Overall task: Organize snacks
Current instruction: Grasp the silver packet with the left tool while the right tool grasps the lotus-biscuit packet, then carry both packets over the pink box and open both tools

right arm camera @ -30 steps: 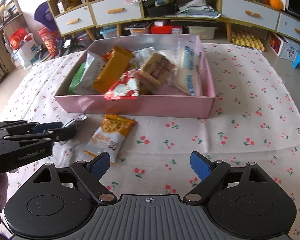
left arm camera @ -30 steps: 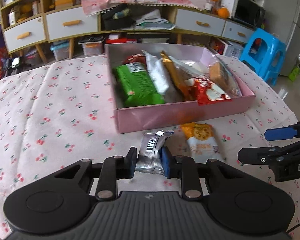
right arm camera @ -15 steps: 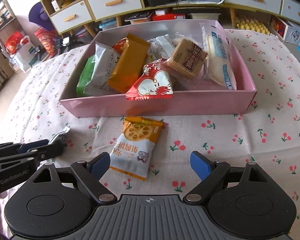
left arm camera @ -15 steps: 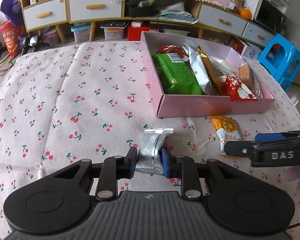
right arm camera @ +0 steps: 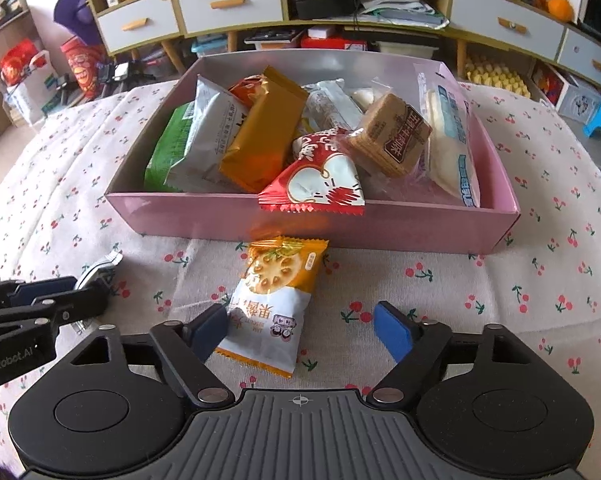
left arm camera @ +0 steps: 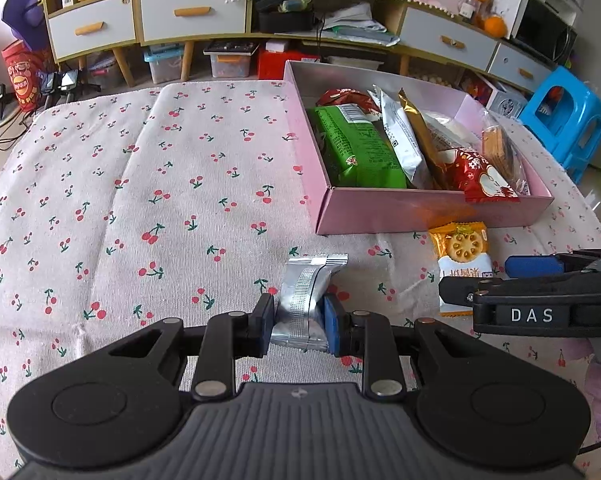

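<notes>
Cherry-print cloth (right arm camera: 440, 280) bears an orange cracker packet (right arm camera: 272, 300) between the right gripper's (right arm camera: 300, 334) closing jaws.

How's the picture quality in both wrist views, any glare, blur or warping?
Left wrist view: sharp, even daylight, fisheye bends the shelf, dark corners; mild sheen on the silver packet. Right wrist view: sharp too, orange glare on the pink box wall above the biscuit packet; edges curve.

One pink box (right arm camera: 380, 228) sits on the counter (right arm camera: 540, 280). Two snack packets lie outside it: one silver packet (left arm camera: 304, 300) and one orange biscuit packet (right arm camera: 272, 300). Two claws show: left claw (left arm camera: 298, 320), right claw (right arm camera: 300, 332).
</notes>
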